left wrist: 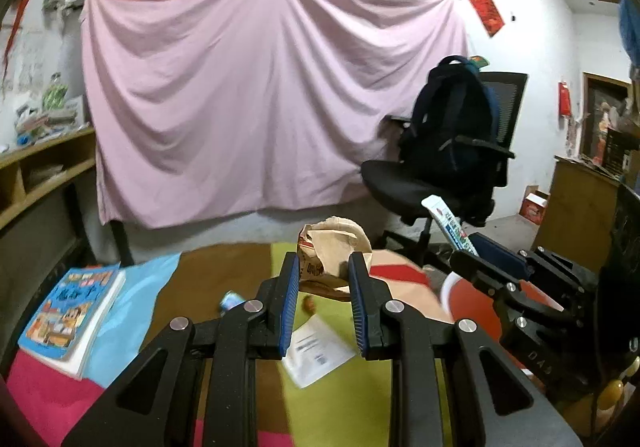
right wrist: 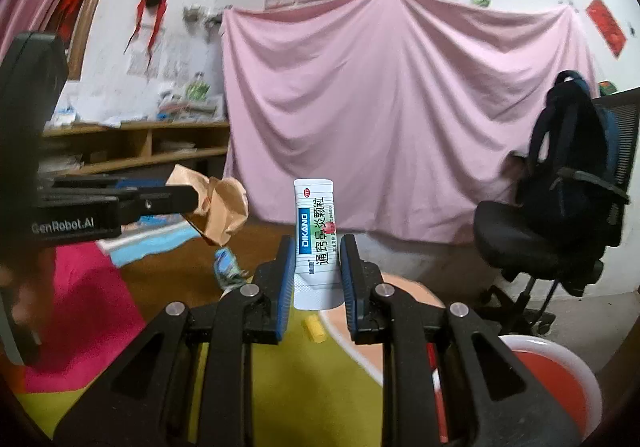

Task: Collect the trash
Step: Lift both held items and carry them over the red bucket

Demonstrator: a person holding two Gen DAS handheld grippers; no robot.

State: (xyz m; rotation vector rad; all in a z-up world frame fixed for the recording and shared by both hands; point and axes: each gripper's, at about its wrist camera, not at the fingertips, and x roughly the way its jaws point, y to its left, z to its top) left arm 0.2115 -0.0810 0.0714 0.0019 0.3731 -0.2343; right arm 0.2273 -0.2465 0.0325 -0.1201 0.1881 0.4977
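Left gripper [left wrist: 324, 267] pinching crumpled paper bag [left wrist: 334, 243]; right gripper [right wrist: 314, 251] clamping medicine sachet [right wrist: 315, 243] above red bin [right wrist: 556, 379], contents unseen.

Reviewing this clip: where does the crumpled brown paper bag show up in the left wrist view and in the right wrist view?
Left wrist view: crumpled brown paper bag sits at centre, between the left gripper fingers, which are shut on it.
Right wrist view: the bag is at left of centre, at the tip of the left gripper reaching in from the left edge.
Shared landmark: the pink sheet hung on the back wall.
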